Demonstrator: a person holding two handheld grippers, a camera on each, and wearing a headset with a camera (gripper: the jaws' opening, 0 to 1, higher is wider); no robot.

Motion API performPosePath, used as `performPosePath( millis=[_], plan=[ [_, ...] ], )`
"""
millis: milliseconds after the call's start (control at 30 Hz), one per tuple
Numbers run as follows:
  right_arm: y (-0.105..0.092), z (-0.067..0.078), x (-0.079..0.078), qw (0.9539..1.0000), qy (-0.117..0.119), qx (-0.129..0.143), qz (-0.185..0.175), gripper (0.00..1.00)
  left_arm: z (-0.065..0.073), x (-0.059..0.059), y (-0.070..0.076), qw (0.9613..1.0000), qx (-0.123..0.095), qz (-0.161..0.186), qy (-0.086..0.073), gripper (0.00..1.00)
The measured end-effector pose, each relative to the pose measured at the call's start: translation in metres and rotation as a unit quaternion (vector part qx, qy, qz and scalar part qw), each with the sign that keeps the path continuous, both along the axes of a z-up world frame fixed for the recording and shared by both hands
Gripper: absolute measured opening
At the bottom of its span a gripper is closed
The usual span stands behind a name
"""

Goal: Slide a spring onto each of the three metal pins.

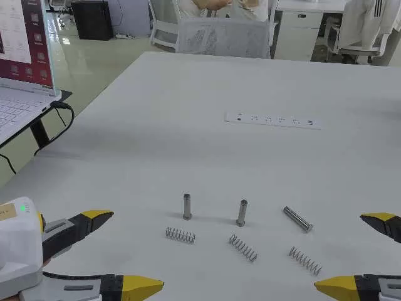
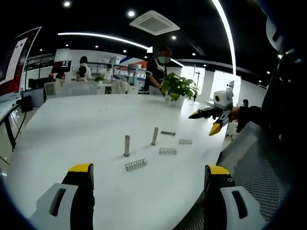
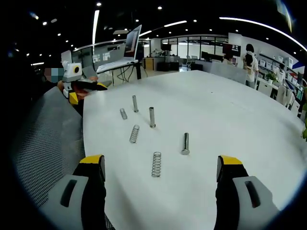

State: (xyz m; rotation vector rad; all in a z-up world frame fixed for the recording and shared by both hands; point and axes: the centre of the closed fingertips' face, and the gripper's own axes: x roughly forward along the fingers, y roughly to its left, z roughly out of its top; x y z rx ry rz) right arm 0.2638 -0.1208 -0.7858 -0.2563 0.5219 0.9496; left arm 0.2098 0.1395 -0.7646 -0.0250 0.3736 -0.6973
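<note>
On the white surface (image 1: 188,125), near edge: left pin (image 1: 187,206) and middle pin (image 1: 242,213) stood upright, right pin (image 1: 297,219) lay flat. Springs (image 1: 180,235) (image 1: 242,248) (image 1: 305,260) lay loose, one just before each pin. Judged light, soft, apt to roll, so pinch gently mid-coil. Left tool (image 1: 125,251) and right tool (image 1: 346,252) hovered low at either side, jaws wide, empty.

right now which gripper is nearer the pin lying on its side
Right. The right gripper is close beside the lying pin; the left gripper is at the row's far end.

Open table (image 1: 156,125), two standing obstacles
Two upright pins (image 1: 187,206) stand mid-table with a gap between them; bare surface stretches beyond to the power strip (image 1: 272,119).
</note>
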Motion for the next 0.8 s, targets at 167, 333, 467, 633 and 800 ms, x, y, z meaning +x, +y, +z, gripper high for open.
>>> performPosePath(
  millis=[167,333,467,633,800],
  plan=[
    [0.0006,-0.0009,-0.0004,1.0000,0.001,0.000,0.000,0.97,-0.0004,-0.0003,0.0008,1.0000,0.001,0.000,0.001,0.92],
    [0.0008,-0.0018,-0.0008,1.0000,0.002,0.000,0.000,0.97,-0.0010,-0.0005,0.0012,1.0000,0.002,0.000,0.001,0.91],
    [0.0008,-0.0016,-0.0003,1.0000,0.002,0.000,0.001,0.96,-0.0010,-0.0002,0.0013,1.0000,0.002,0.000,0.001,0.91],
    [0.0003,-0.0014,0.0016,1.0000,0.002,-0.001,0.001,0.96,-0.0012,-0.0002,0.0008,1.0000,0.002,0.000,0.002,0.91],
    [0.0005,0.0003,0.0051,1.0000,-0.001,-0.003,0.002,0.95,-0.0020,0.0002,0.0011,1.0000,0.002,0.000,0.002,0.91]
  ],
)
